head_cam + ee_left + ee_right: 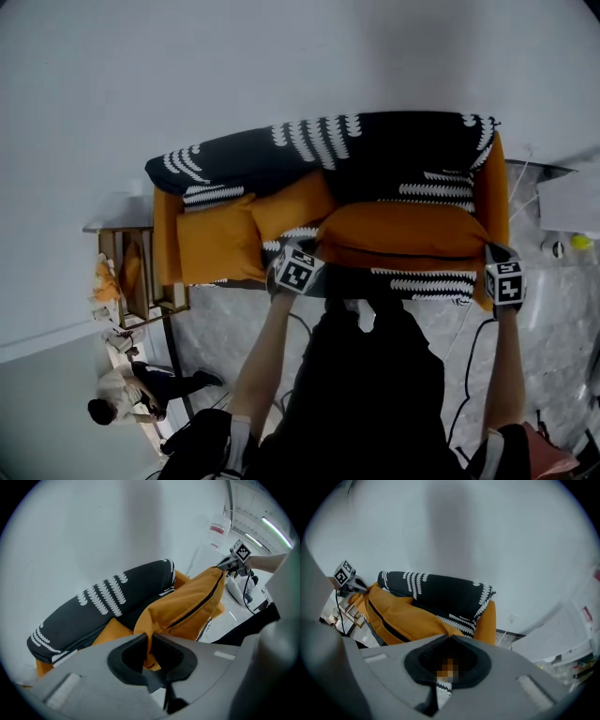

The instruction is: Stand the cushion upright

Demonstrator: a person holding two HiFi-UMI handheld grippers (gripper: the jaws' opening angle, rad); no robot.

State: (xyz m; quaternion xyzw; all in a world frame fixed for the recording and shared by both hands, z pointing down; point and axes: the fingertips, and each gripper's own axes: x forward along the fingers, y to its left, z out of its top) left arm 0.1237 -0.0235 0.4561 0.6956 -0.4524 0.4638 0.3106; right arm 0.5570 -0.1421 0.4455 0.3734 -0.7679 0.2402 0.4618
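A long orange cushion [403, 234] with a dark zip hangs in front of the sofa [375, 155], held at both ends. My left gripper [298, 270] is shut on its left corner; the orange cloth [187, 606] is pinched between the jaws in the left gripper view. My right gripper [504, 279] is shut on the right corner, where the orange cloth [403, 620] runs into the jaws. Each gripper shows in the other's view, the right gripper [236, 562] at one end and the left gripper [347, 581] at the other.
The sofa has a black throw with white marks [309, 141] and orange seat cushions [220, 244]. A wooden side table [131, 272] stands left of it. A person [141, 389] crouches on the marbled floor at lower left. Cables [464, 356] trail on the floor.
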